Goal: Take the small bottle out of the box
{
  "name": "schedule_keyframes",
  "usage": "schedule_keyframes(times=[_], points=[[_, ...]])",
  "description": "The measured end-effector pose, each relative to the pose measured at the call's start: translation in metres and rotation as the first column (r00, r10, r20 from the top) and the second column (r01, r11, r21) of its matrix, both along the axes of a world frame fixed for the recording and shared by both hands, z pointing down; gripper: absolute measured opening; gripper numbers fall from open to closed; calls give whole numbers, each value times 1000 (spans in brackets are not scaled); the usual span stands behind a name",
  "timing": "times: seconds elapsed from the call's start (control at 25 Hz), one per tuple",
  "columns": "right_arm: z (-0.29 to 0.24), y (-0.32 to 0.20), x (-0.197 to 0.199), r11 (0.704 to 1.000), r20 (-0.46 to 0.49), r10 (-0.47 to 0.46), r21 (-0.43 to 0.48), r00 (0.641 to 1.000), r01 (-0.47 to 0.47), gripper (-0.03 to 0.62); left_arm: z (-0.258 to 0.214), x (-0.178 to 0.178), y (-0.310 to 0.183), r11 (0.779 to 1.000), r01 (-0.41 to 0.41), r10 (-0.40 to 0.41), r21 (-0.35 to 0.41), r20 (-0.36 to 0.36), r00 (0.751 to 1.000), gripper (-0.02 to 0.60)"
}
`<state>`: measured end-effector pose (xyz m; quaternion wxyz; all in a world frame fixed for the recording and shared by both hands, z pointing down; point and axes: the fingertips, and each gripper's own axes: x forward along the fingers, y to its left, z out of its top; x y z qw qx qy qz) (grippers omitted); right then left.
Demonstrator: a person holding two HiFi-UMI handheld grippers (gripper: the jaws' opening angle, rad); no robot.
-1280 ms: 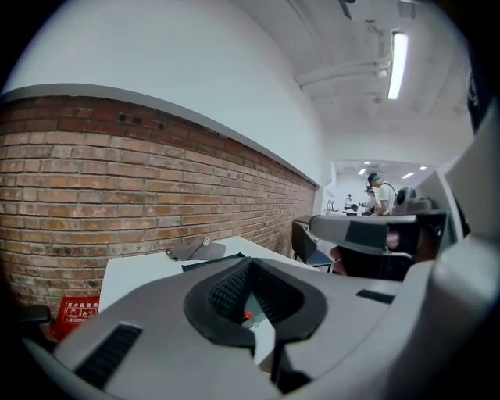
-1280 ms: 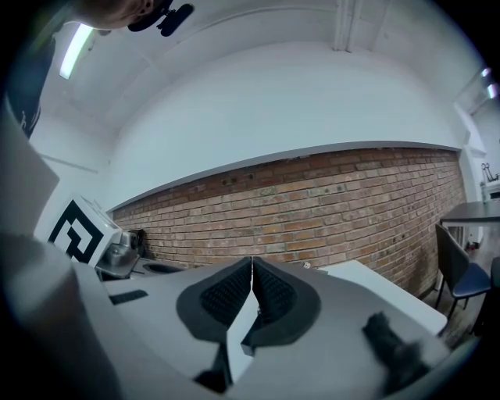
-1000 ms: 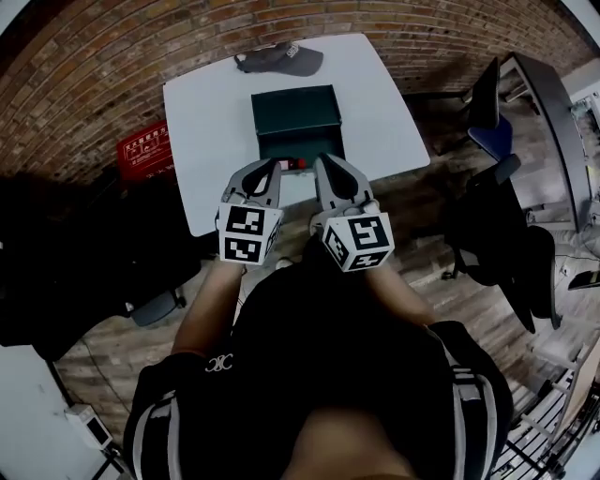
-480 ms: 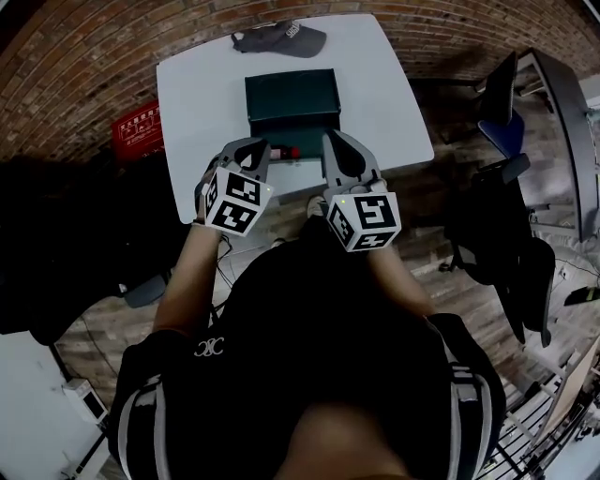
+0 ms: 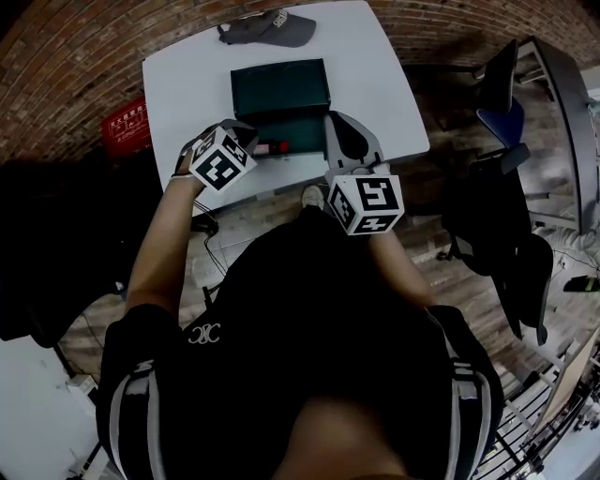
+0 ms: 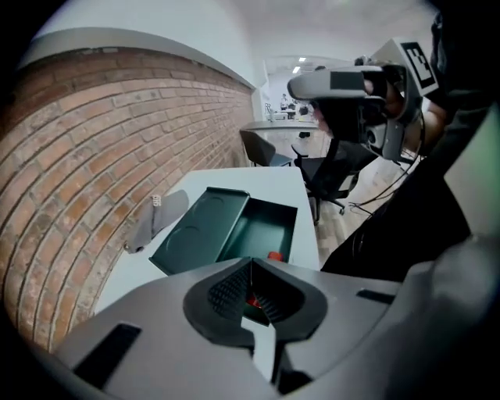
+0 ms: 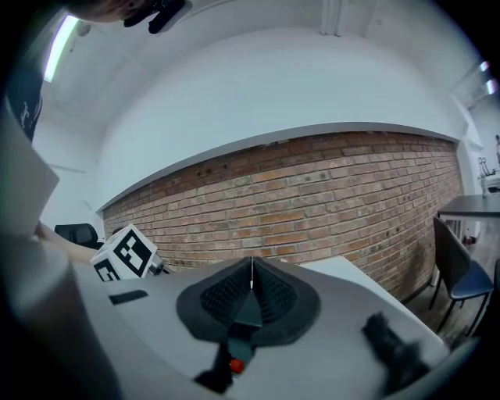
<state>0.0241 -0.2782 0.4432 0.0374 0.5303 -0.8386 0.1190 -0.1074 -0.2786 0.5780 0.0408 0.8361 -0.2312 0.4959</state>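
Observation:
A dark green box [image 5: 292, 129] lies open on the white table [image 5: 187, 84], its lid [image 5: 280, 87] folded back toward the wall. Inside, near the front left corner, lies the small bottle with a red cap [image 5: 278, 147]; the left gripper view shows that cap [image 6: 274, 255] just beyond the jaw tips. My left gripper [image 5: 247, 133] is shut and empty, tilted down at the box's left front corner. My right gripper [image 5: 331, 122] is shut and empty, held nearly level at the box's right side. The left gripper view shows the right gripper [image 6: 295, 84] raised above the table.
A grey cap [image 5: 267, 28] lies at the table's far edge behind the box. A brick wall [image 7: 312, 211] runs behind the table. Dark office chairs [image 5: 492, 103] stand to the right, and a red case [image 5: 127, 124] sits on the floor at the left.
My left gripper has moved left and down, rolled, and tipped toward the box. The right gripper has moved forward along the box's right side. Both stay shut.

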Motion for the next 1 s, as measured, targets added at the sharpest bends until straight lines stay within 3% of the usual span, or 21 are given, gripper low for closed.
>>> schedule_keyframes(times=[0.24, 0.32, 0.4, 0.72, 0.84, 1.0], points=[[4, -12, 11, 1000, -10, 6, -9, 1000, -6, 31, 39, 1, -5, 989, -107, 115, -105, 82, 990, 23], [5, -15, 15, 1000, -15, 6, -12, 1000, -6, 31, 54, 2, -2, 979, -123, 140, -160, 94, 986, 104], [7, -19, 18, 1000, -18, 8, -15, 1000, -8, 31, 66, 1, 0, 971, -129, 153, -202, 106, 983, 141], [13, -31, 28, 999, -30, 5, -31, 1000, -5, 31, 81, 11, -3, 949, -190, 230, -253, 143, 962, 195], [16, -33, 30, 999, -36, 1, -38, 999, -2, 31, 91, 10, -1, 940, -199, 254, -276, 181, 950, 196], [21, -35, 34, 999, -38, 4, -47, 999, -6, 31, 97, 17, -6, 938, -210, 265, -276, 180, 947, 196]])
